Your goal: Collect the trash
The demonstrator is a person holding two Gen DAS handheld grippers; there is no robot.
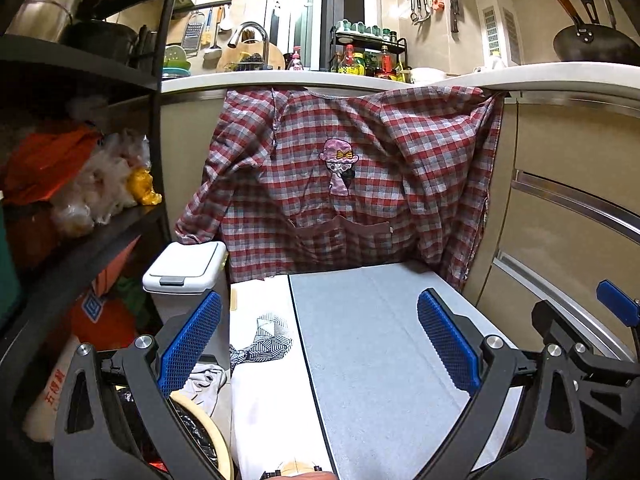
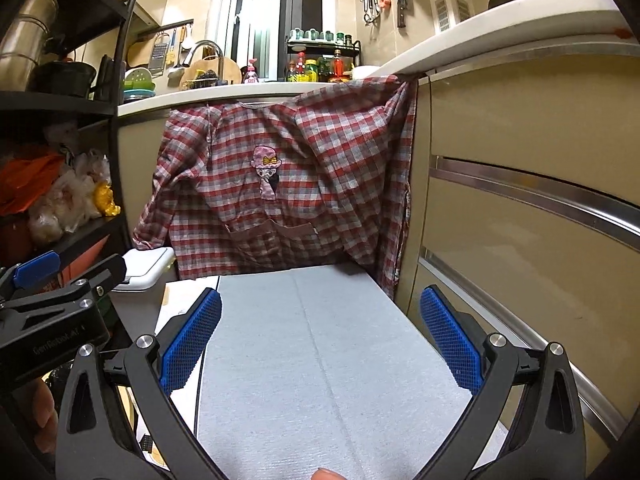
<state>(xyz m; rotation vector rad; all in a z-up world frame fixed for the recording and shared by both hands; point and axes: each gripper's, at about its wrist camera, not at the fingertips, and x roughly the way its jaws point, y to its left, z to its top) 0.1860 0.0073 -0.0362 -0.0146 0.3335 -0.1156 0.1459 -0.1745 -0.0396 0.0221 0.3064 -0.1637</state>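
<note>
My left gripper (image 1: 320, 344) hangs open over a grey mat (image 1: 380, 340) on a low table, with nothing between its blue pads. My right gripper (image 2: 320, 344) is open too, above the same grey mat (image 2: 320, 340). No loose trash shows on the mat. A small white lidded bin (image 1: 186, 268) stands left of the table and appears again as the white bin (image 2: 144, 266). Lower left, a beige-rimmed bin with a black liner (image 1: 196, 436) sits under my left finger, with a crumpled pale wad (image 1: 206, 380) beside it.
A red plaid apron (image 1: 340, 176) hangs from the white counter (image 1: 360, 78) behind the table. A white printed cloth (image 1: 264, 344) covers the table's left strip. A black shelf rack (image 1: 100, 232) with bags stands left. Beige drawers (image 2: 520, 240) close in on the right.
</note>
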